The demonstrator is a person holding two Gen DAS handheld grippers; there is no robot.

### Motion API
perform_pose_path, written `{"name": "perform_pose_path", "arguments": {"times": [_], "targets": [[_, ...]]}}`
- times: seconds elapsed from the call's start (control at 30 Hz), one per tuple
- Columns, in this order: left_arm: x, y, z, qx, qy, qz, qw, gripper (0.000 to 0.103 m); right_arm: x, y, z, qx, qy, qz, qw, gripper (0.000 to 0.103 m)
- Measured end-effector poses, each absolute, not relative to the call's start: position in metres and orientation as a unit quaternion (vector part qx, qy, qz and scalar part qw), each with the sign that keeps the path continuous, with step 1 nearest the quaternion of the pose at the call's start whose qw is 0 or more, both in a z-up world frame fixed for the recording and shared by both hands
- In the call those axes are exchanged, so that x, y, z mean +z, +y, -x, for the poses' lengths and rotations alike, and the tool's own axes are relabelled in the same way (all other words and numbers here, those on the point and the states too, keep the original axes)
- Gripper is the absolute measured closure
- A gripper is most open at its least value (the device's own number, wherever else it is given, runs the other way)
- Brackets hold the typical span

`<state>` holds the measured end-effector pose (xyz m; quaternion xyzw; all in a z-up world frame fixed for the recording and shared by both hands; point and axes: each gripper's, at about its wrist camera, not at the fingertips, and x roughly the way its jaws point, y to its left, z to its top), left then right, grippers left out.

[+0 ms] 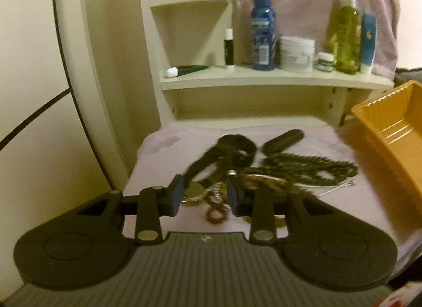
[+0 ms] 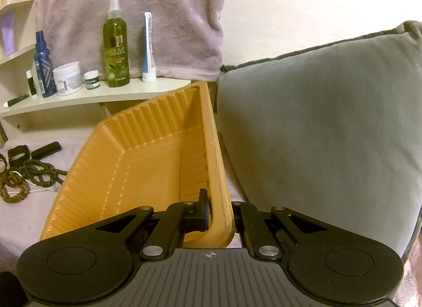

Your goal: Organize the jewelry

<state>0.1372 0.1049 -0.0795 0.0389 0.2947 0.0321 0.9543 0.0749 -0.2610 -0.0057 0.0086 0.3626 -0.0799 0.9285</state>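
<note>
Left wrist view: the left gripper (image 1: 205,191) points slightly downward over a pile of jewelry (image 1: 263,175) lying on a pale lilac cloth (image 1: 163,143). Its jaws stand partly apart with nothing pressed between them; blurred gold and brown pieces of the pile show in the gap. Farther off in the pile lie a black strap (image 1: 232,146), a dark capsule-shaped case (image 1: 283,140) and a string of dark beads (image 1: 311,169). An orange tray (image 1: 390,133) stands tilted at the right edge. Beyond, a cream shelf (image 1: 263,77) carries a blue bottle (image 1: 263,27), a white jar (image 1: 296,53) and a green bottle (image 1: 346,35).

Right wrist view: the right gripper (image 2: 219,214) is clamped on the near right rim of the orange tray (image 2: 147,164), holding it tilted. The jewelry (image 2: 26,172) lies on the cloth left of the tray, none inside it. A grey cushion (image 2: 329,122) fills the right side. A lilac towel (image 2: 132,3) hangs behind the shelf.
</note>
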Motion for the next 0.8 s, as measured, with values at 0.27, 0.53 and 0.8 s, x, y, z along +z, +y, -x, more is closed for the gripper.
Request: {"name": "perform_pose_path", "arguments": {"times": [0.27, 0.53, 0.8], "targets": [[-0.102, 0.124, -0.167, -0.001, 0.324, -0.105, 0.94, 0.072, -0.007, -0.259, -0.078, -0.086, 0.366, -0.001, 0.927, 0.098], [-0.108, 0.129, -0.18, -0.039, 0.335, -0.117, 0.934, 0.072, -0.008, -0.259, -0.079, -0.087, 0.368, 0.003, 0.926, 0.098], [-0.104, 0.132, -0.182, -0.08, 0.357, -0.13, 0.922, 0.08, -0.008, -0.259, -0.079, -0.087, 0.368, 0.002, 0.926, 0.098]]}}
